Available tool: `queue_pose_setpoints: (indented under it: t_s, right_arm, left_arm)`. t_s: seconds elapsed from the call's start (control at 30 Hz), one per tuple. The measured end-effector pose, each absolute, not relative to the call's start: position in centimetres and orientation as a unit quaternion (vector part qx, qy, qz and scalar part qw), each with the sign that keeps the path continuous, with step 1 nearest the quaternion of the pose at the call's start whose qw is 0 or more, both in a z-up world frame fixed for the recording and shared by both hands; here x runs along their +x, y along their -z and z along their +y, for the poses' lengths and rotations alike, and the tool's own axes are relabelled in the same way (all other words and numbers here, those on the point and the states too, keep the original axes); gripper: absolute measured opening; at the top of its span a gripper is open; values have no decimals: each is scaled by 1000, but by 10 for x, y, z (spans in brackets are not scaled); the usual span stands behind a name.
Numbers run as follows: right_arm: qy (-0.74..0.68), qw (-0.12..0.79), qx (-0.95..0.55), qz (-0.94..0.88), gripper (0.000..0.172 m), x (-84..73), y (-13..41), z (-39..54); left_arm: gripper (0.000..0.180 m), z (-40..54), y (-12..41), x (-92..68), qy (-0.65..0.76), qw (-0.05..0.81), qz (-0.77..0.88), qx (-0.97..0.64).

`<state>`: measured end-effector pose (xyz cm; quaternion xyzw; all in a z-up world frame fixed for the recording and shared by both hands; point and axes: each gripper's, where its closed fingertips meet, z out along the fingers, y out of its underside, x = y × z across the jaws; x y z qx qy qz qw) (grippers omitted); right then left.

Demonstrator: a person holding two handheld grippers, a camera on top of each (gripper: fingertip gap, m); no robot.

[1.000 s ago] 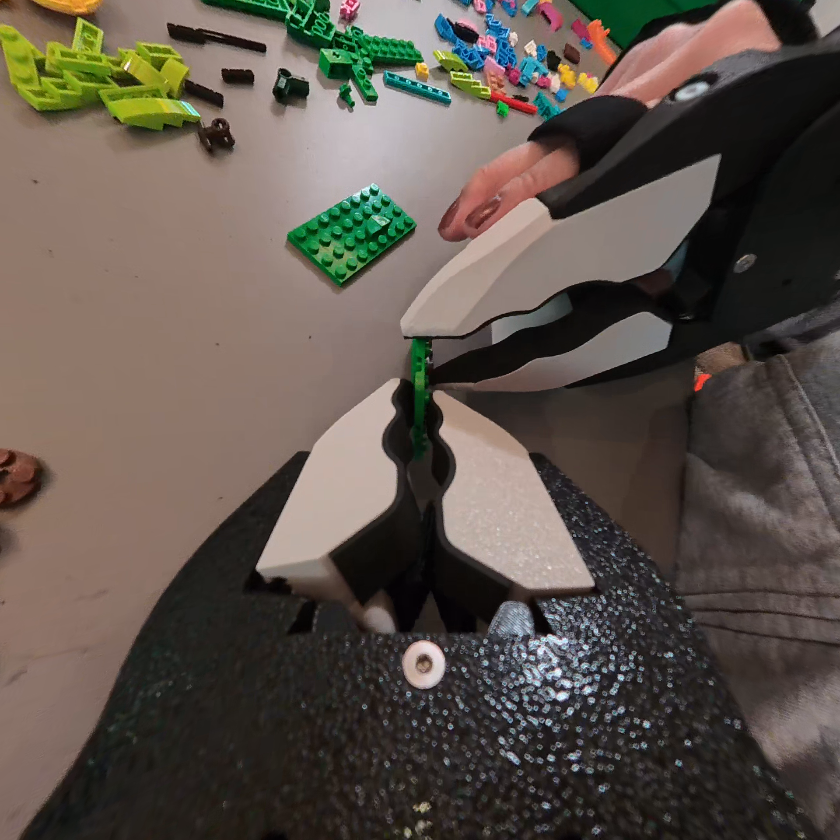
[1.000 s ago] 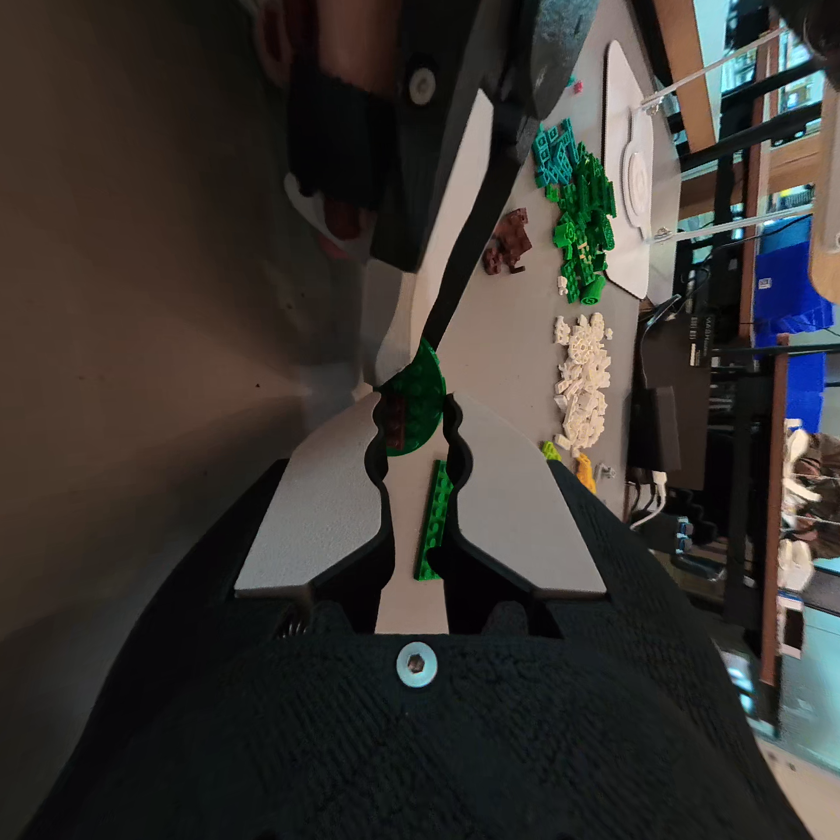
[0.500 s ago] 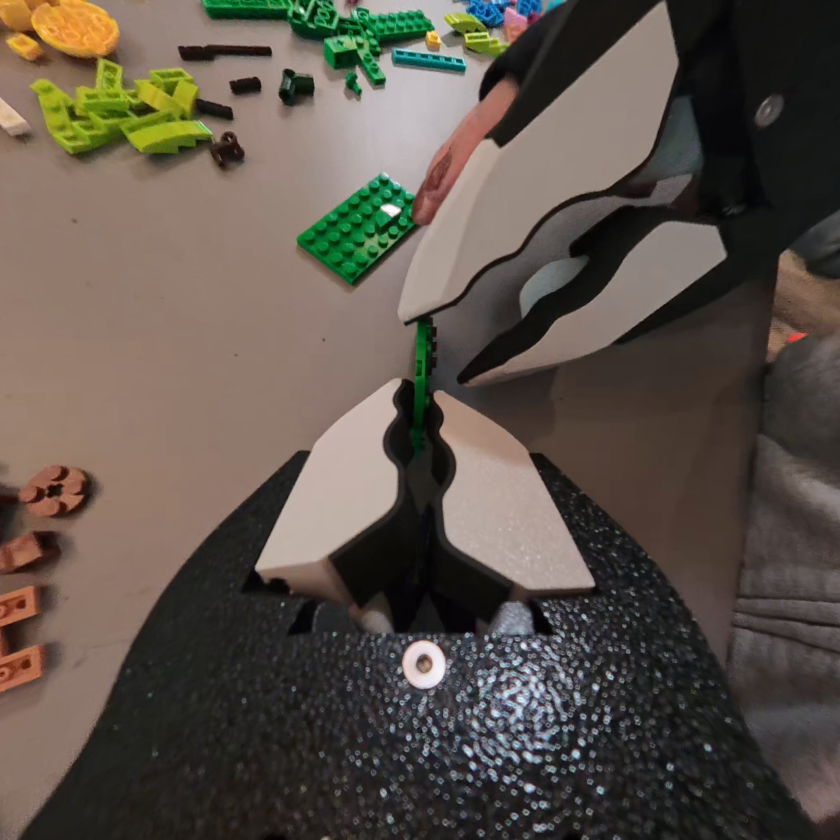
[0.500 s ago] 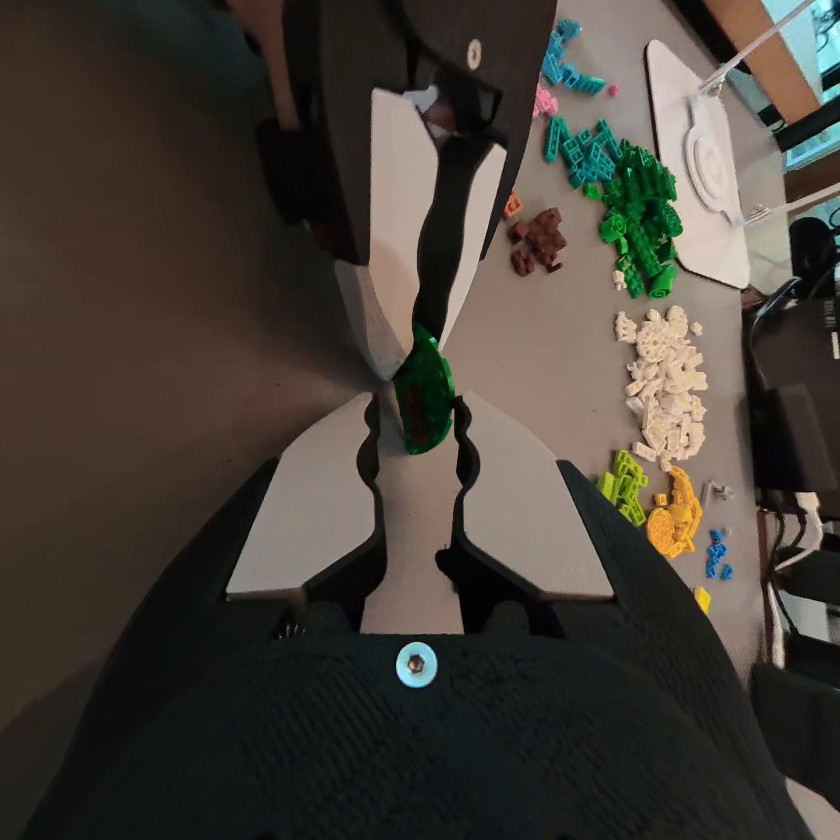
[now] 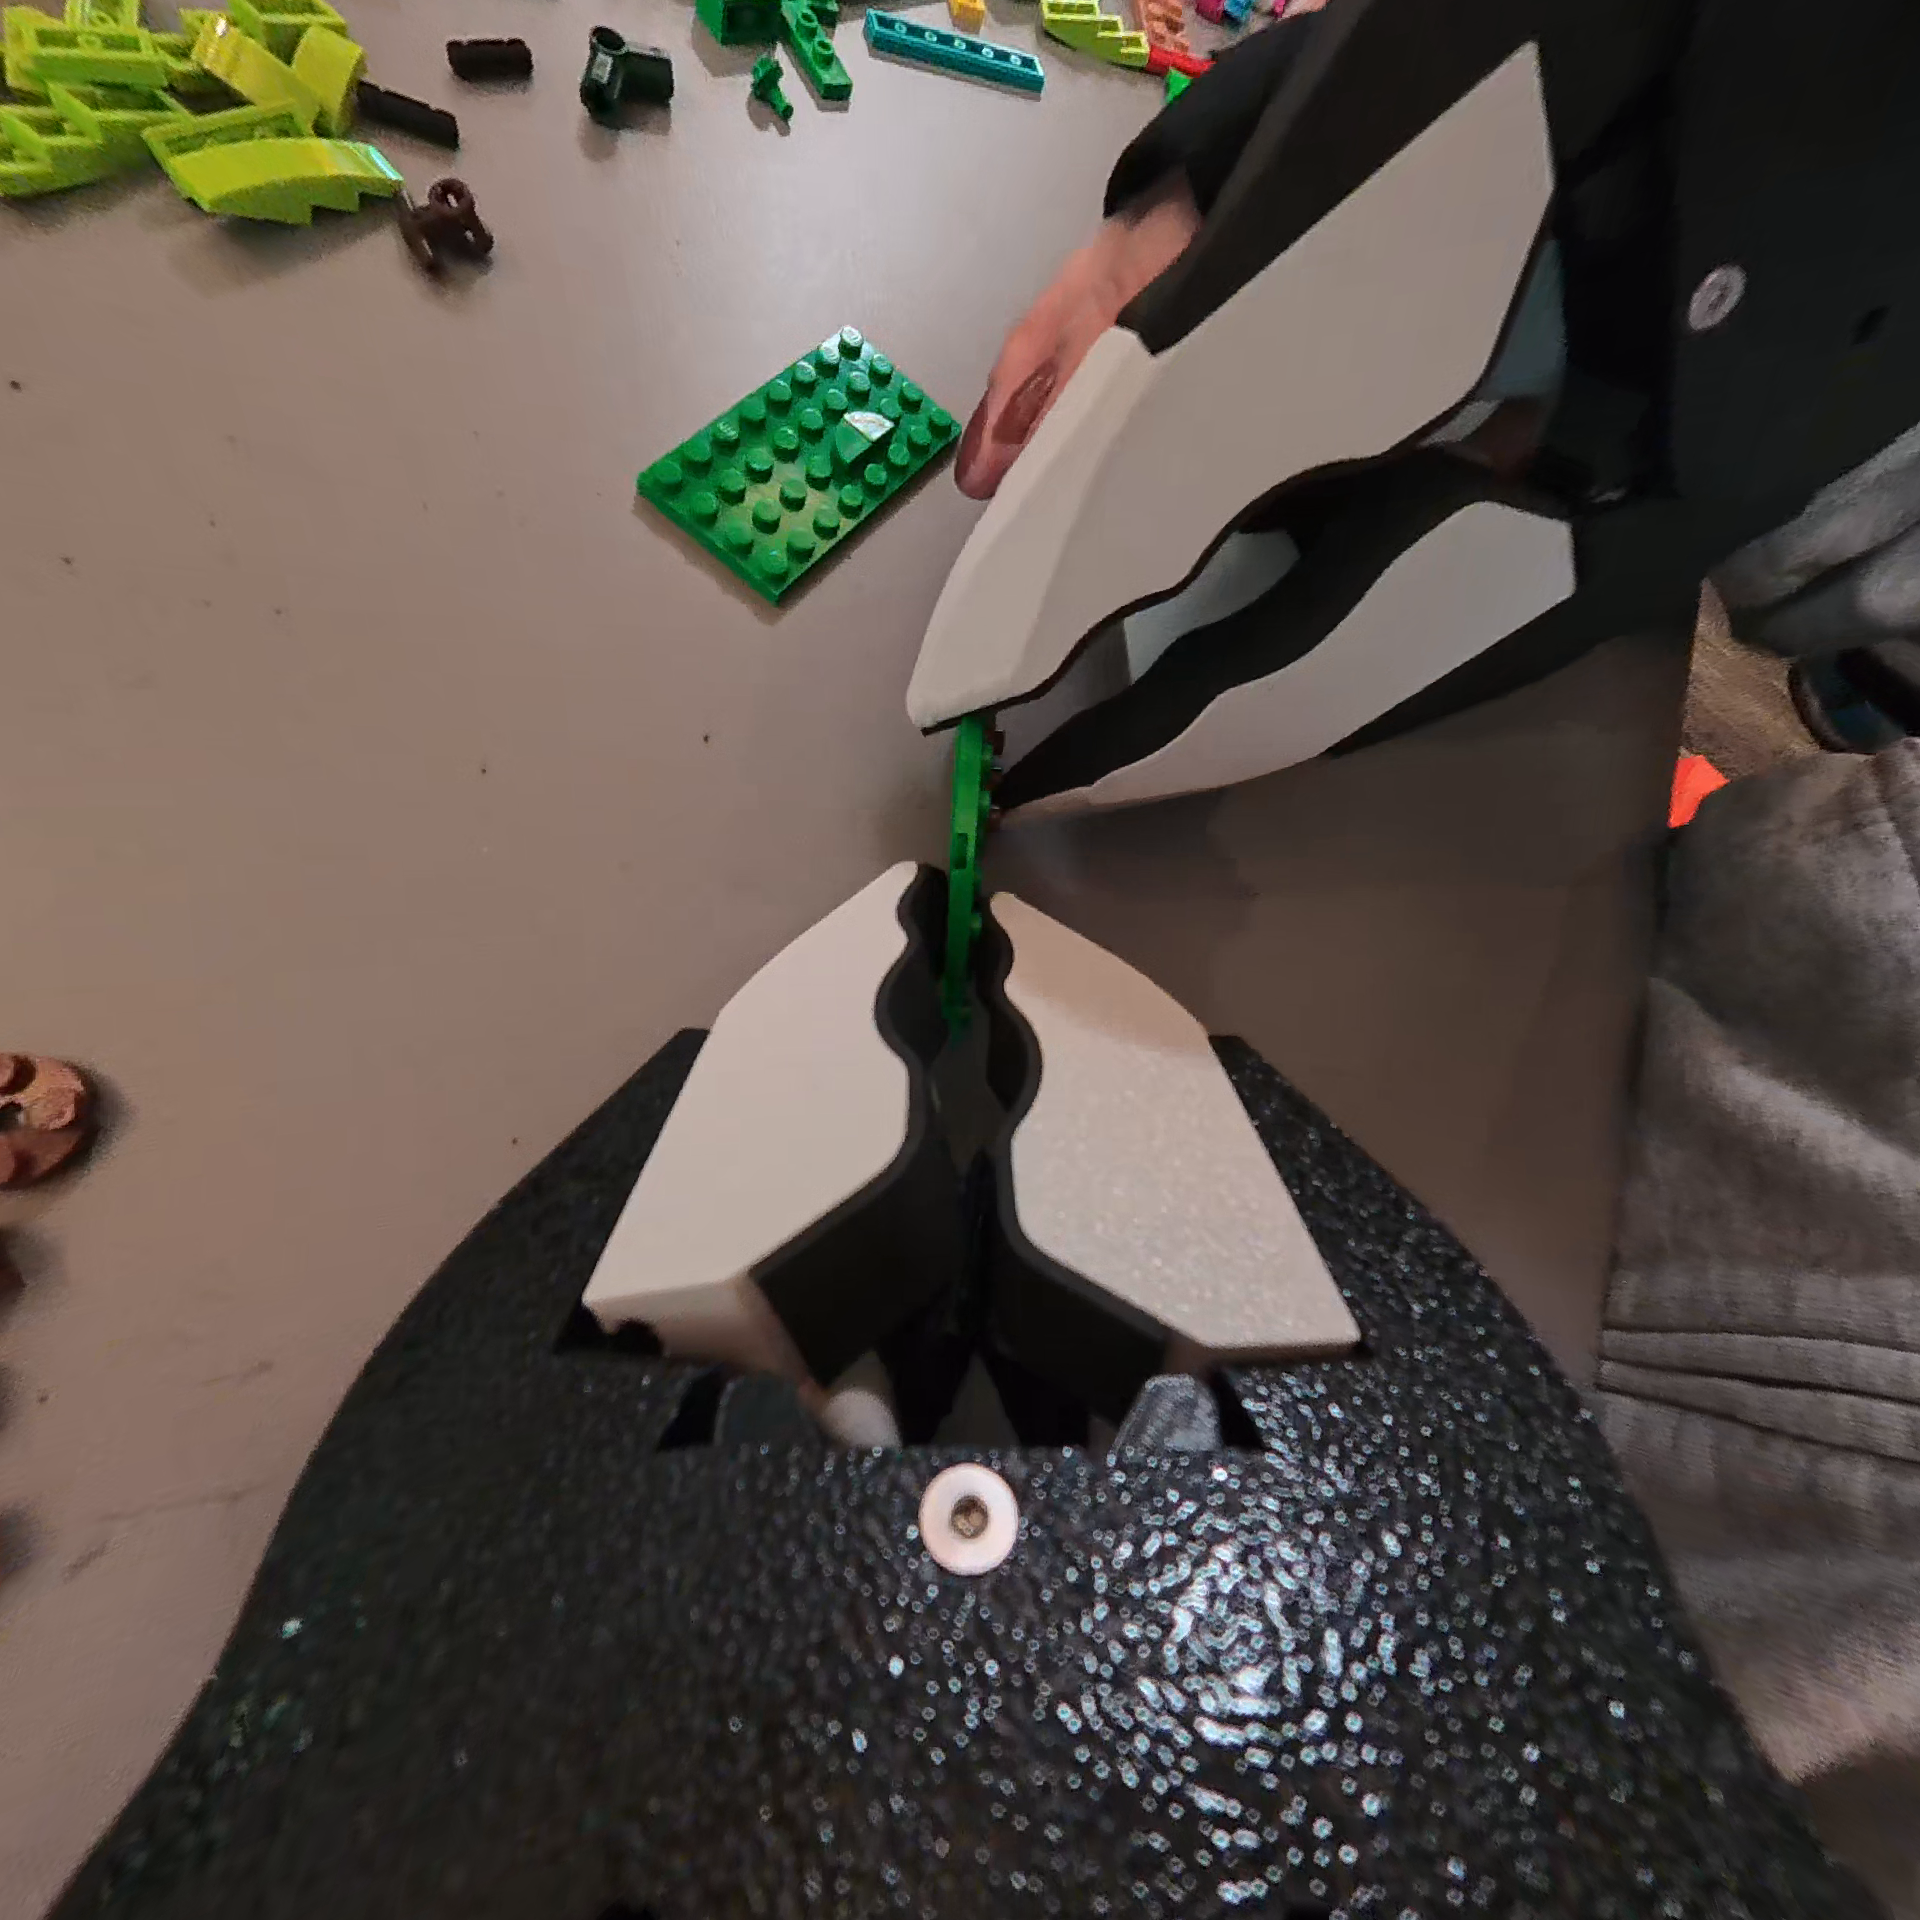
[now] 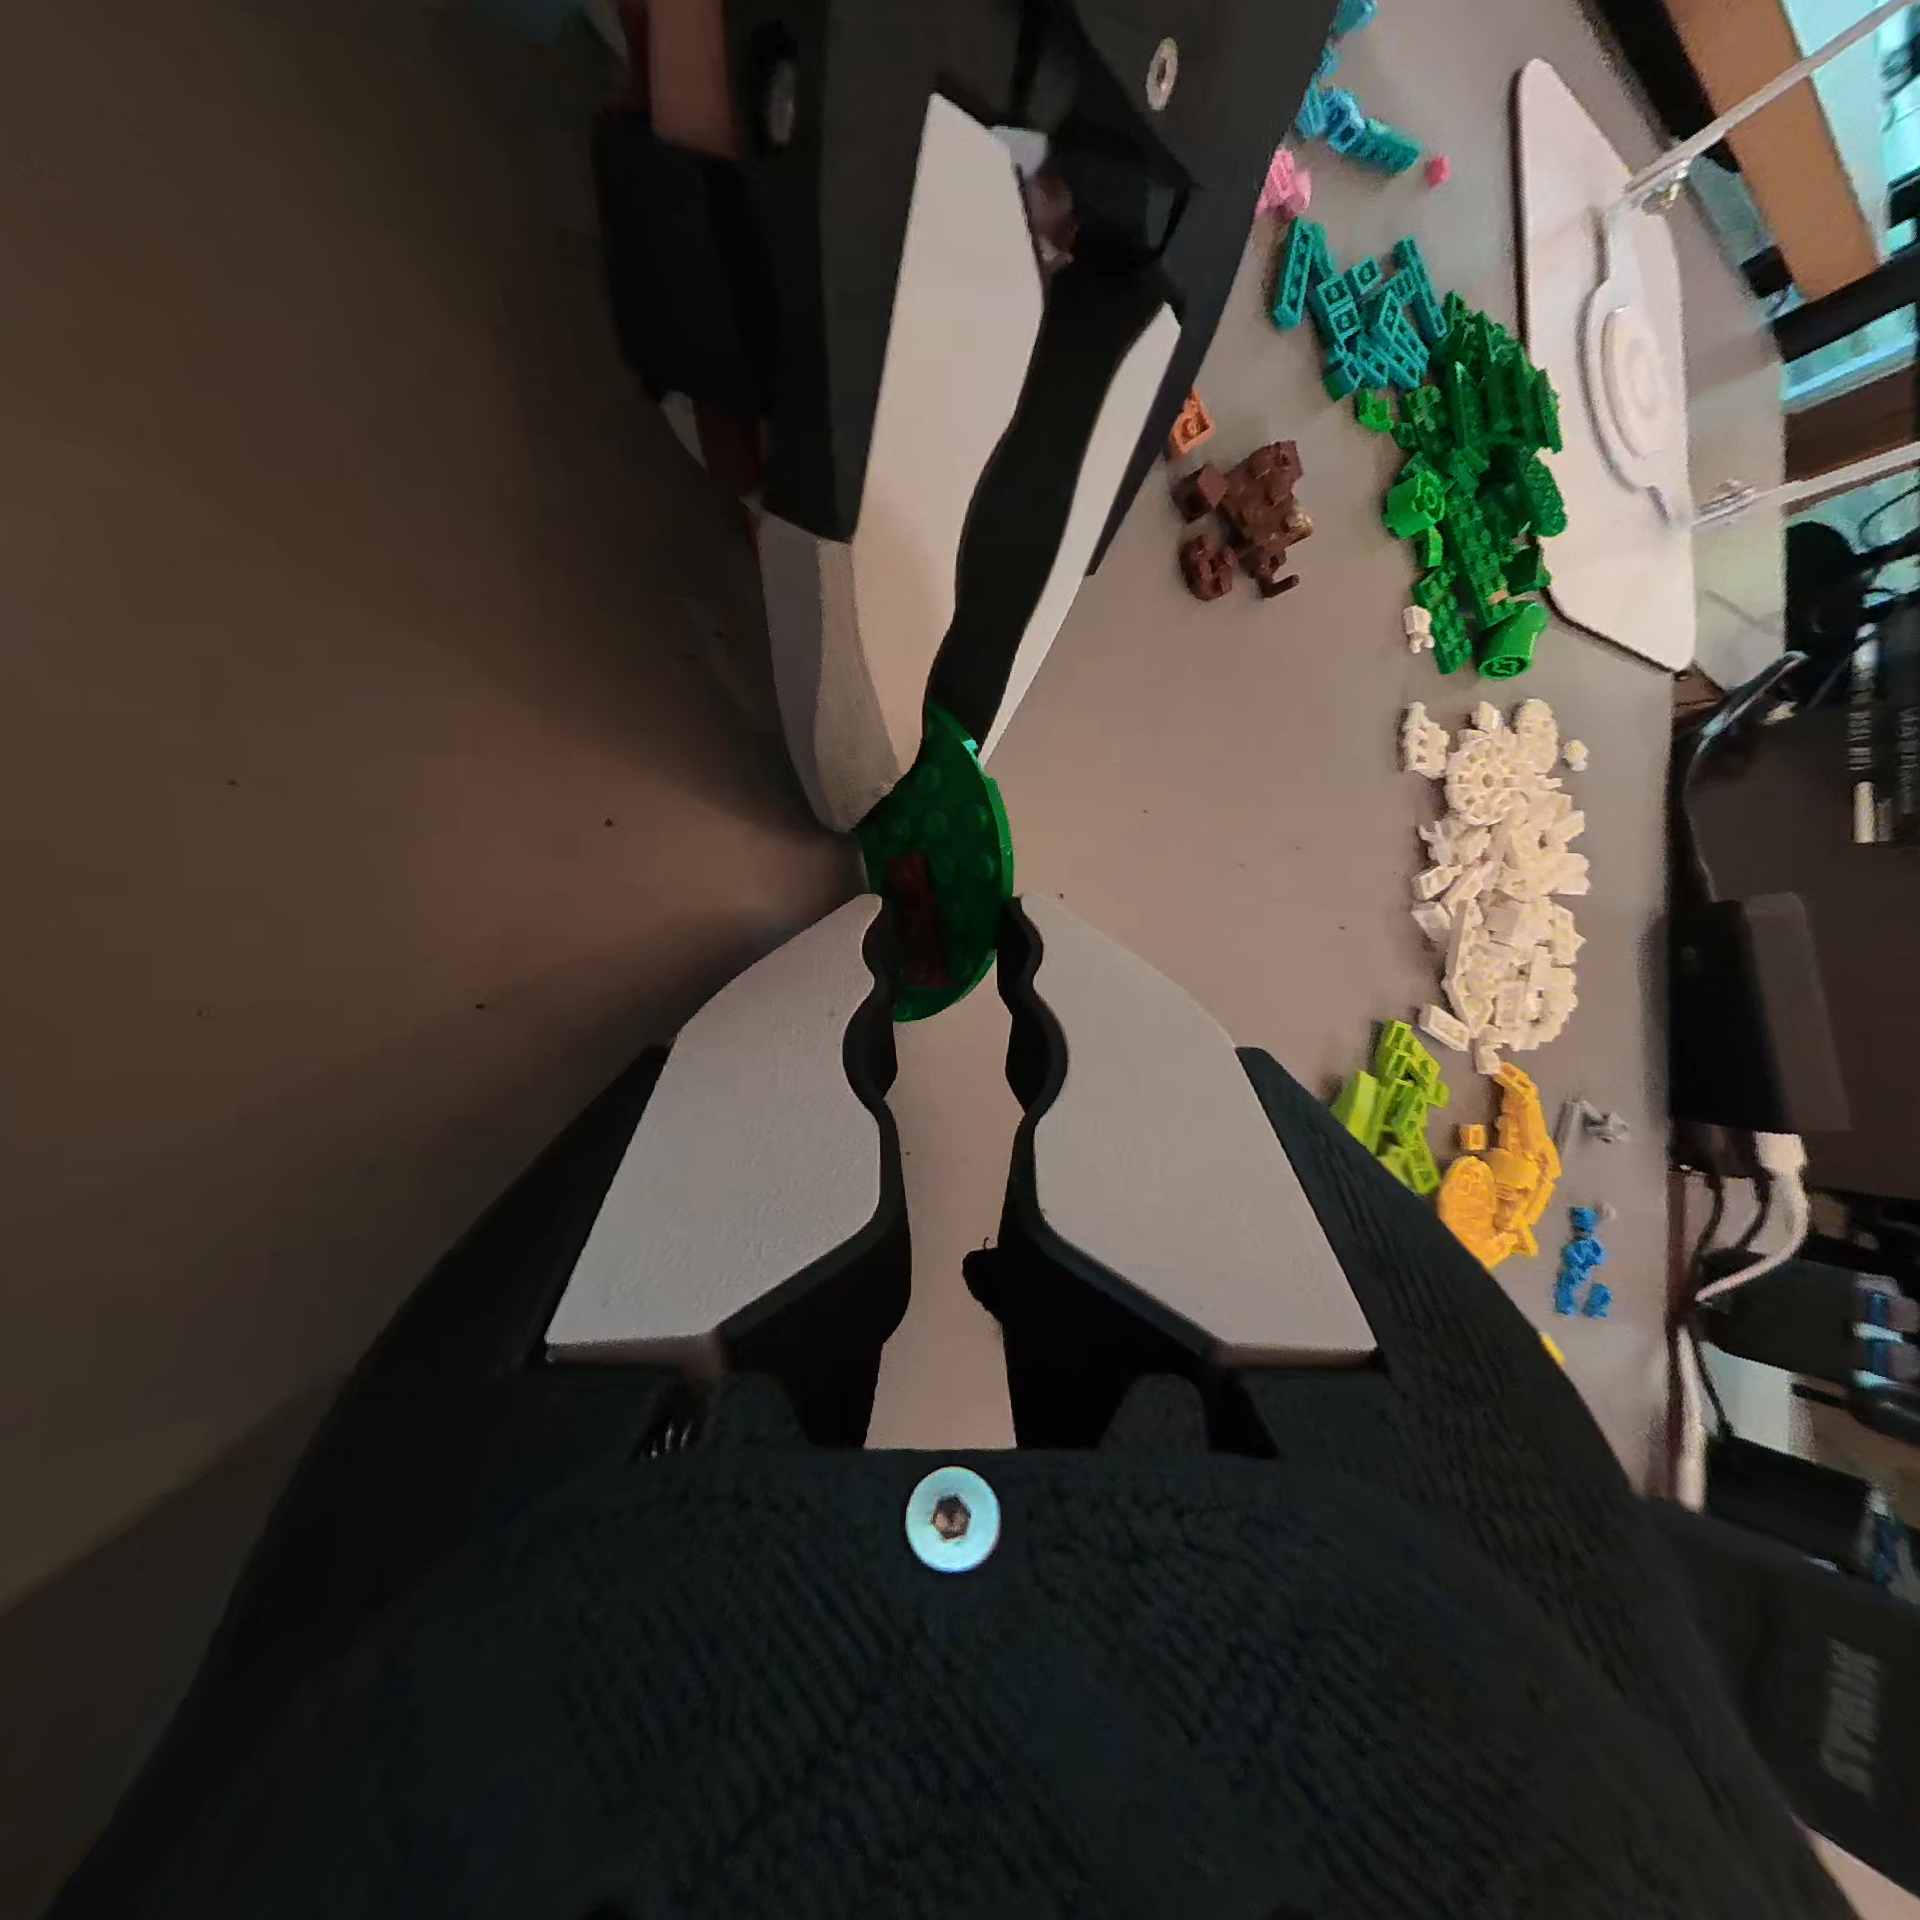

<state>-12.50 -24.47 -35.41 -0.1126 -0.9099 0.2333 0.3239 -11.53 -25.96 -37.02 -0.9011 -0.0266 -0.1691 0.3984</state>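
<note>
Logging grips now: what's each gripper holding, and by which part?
Left gripper clamps the green round plate by its edge, faces pinched. Right gripper: fingertips straddle its opposite rim; grip unclear.

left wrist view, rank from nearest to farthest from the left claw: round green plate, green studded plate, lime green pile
1. Round green plate: clamped edge-on in the left claw.
2. Green studded plate: flat on the table, ahead and slightly left.
3. Lime green pile: far upper left.

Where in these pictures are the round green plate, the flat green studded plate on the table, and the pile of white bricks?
Round green plate (image 6: 951, 847): right wrist view, its studded face.
Flat green studded plate (image 5: 800, 462): left wrist view, its middle studs.
Pile of white bricks (image 6: 1496, 883): right wrist view, the heap's middle.
</note>
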Motion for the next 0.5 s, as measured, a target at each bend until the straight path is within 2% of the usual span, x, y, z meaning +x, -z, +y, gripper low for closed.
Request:
queue_pose_setpoints:
  t_s: [0.27,0.3,0.37,0.5]
  right_arm:
    - [-339,211,-177,-900,14,-122,352,-247]
    - [-370,193,-188,-889,4,-120,345,-249]
    - [-392,165,-205,-881,4,-117,347,-249]
    - [-379,210,-201,-878,9,-121,347,-246]
  left_arm:
    - [4,-260,370,-115,150,400,-16,-904]
    - [4,-260,370,-119,135,404,-18,-905]
    - [5,-260,371,-115,140,398,-4,-906]
    - [4,-259,371,-113,150,399,-2,-905]
